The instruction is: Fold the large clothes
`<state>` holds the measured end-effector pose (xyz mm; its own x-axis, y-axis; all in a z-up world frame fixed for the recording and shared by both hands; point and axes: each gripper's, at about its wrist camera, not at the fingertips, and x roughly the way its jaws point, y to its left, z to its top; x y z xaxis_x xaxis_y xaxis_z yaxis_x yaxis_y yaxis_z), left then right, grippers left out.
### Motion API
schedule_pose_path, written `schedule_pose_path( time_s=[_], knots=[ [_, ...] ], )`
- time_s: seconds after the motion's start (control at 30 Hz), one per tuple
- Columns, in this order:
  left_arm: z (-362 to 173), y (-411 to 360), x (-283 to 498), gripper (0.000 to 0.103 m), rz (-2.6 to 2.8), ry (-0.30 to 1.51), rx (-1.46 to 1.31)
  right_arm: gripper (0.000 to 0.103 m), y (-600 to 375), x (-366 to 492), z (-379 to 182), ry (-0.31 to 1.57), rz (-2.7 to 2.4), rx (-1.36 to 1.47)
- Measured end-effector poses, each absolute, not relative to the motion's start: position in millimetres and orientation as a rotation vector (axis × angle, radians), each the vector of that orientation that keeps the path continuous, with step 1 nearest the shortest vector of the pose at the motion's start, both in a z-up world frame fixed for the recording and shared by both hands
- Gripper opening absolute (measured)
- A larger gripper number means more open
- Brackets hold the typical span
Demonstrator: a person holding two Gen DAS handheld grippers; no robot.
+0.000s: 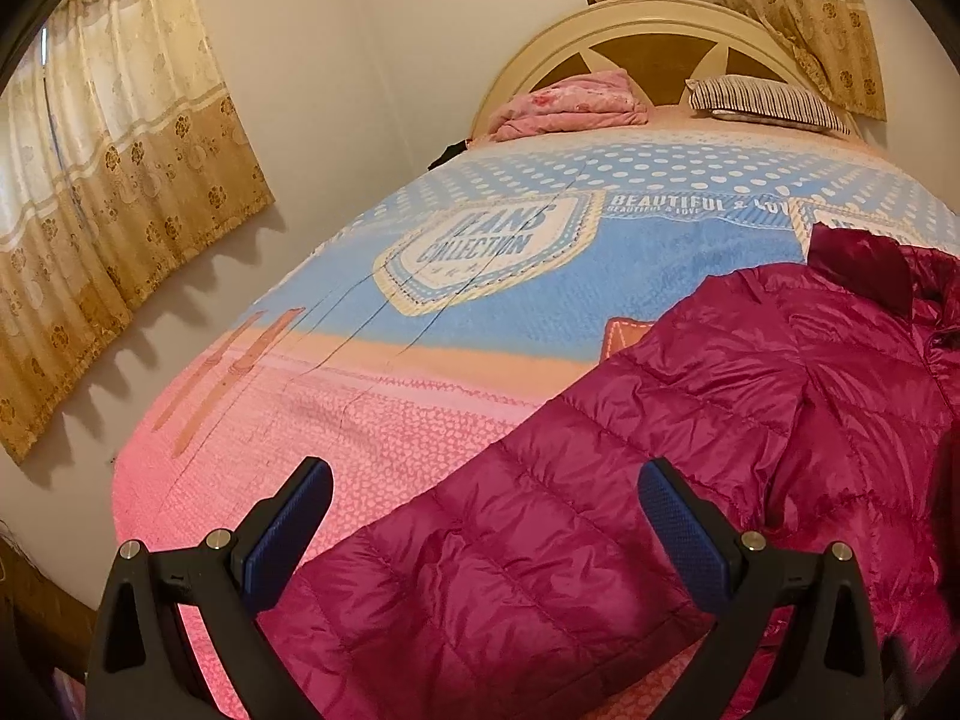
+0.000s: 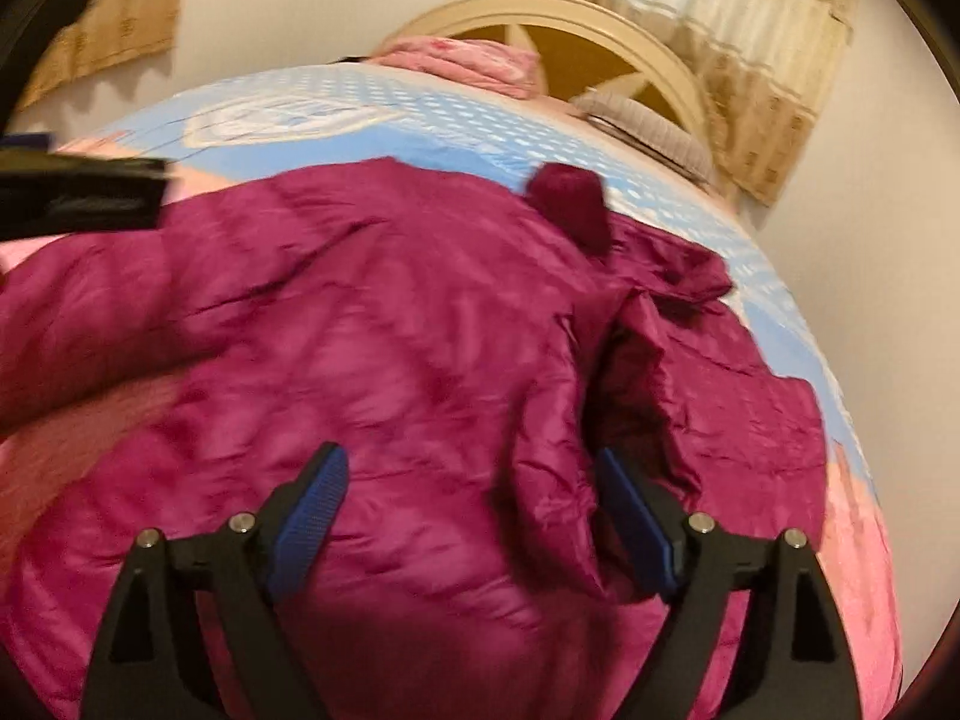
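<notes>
Magenta quilted jacket (image 1: 690, 420) — spread on the pink-and-blue bedspread (image 1: 420, 312), filling the lower right of the left wrist view. Left gripper (image 1: 486, 498) — jaws wide, empty above a sleeve. Right gripper (image 2: 471, 480) — jaws wide, over rumpled jacket front, nothing clamped.

Bed (image 1: 480, 312) with pink-blue blanket, magenta puffer jacket (image 1: 690, 450), folded pink quilt (image 1: 570, 102), striped pillow (image 1: 762, 99)

Shiny magenta quilted down jacket (image 1: 690, 420), darker maroon collar (image 1: 864, 267). Bedspread (image 1: 420, 324) under jacket: pink with white speckles near foot, blue middle with white badge lettering, white dots toward cream-and-brown headboard (image 1: 636, 36). Pink floral folded blanket (image 1: 570, 102), striped pillow (image 1: 768, 99). Gold flower-print curtains (image 1: 120, 180). Blue gripper pads (image 2: 312, 516).
</notes>
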<state>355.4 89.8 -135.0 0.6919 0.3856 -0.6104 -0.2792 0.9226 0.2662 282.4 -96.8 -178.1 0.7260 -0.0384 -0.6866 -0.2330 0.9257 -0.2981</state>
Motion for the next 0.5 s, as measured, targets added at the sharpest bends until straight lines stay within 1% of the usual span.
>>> schedule_pose_path(
  time_s=[0.13,0.17,0.2,0.27,0.3,0.33,0.4,0.5],
  knots=[
    [-134,96,355,0.102,0.388,0.718,0.15,0.088,-77,270,-168,0.667,0.134,-0.493],
    [-134,97,354,0.102,0.391,0.718,0.146,0.088,-79,271,-165,0.659,0.145,-0.48],
    [-133,99,353,0.102,0.395,0.714,0.146,0.085,-84,271,-163,0.652,0.154,-0.453],
    [-131,100,350,0.102,0.402,0.708,0.152,0.069,-97,265,-155,0.635,0.181,-0.378],
    [-130,100,349,0.102,0.408,0.705,0.153,0.052,-109,262,-147,0.623,0.194,-0.337],
    [-128,100,349,0.102,0.41,0.703,0.152,0.038,-114,258,-141,0.614,0.191,-0.326],
    [-122,96,347,0.102,0.405,0.693,0.147,0.029,-132,250,-126,0.573,0.209,-0.282],
    [-110,79,343,0.102,0.375,0.663,0.138,0.029,-159,242,-109,0.525,0.192,-0.219]
  ],
)
